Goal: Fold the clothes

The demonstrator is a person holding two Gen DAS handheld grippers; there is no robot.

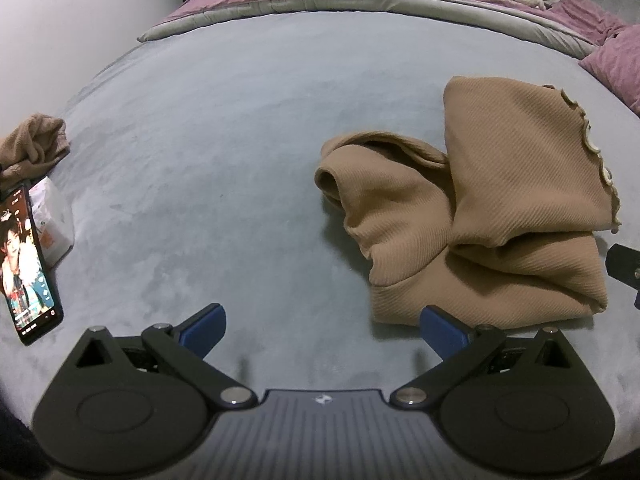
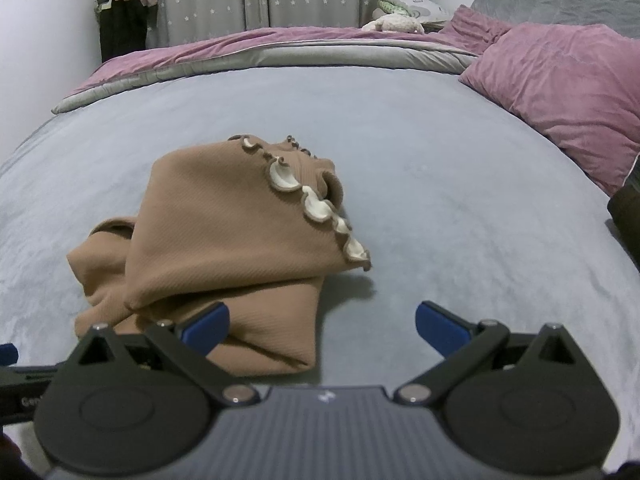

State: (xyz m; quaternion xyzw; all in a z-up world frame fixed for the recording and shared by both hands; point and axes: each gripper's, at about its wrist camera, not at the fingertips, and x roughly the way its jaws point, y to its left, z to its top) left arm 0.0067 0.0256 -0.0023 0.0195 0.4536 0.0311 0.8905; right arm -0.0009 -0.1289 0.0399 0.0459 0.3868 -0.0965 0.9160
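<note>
Left gripper (image 1: 322,326): jaws spread, empty, just beside the top.
Right gripper (image 2: 322,326): jaws spread, empty, over its near corner.
Tan ribbed knit top (image 1: 500,216): partly folded on grey-blue bed (image 1: 224,128).

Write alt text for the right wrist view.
A tan ribbed knit top with cream ruffled trim lies loosely folded on a grey-blue velvety bedspread. The right tongs hover open at its near edge, holding nothing.

A lit phone (image 1: 30,264) lies on the grey bedspread (image 1: 224,128) near pink pillows (image 2: 560,84).
</note>
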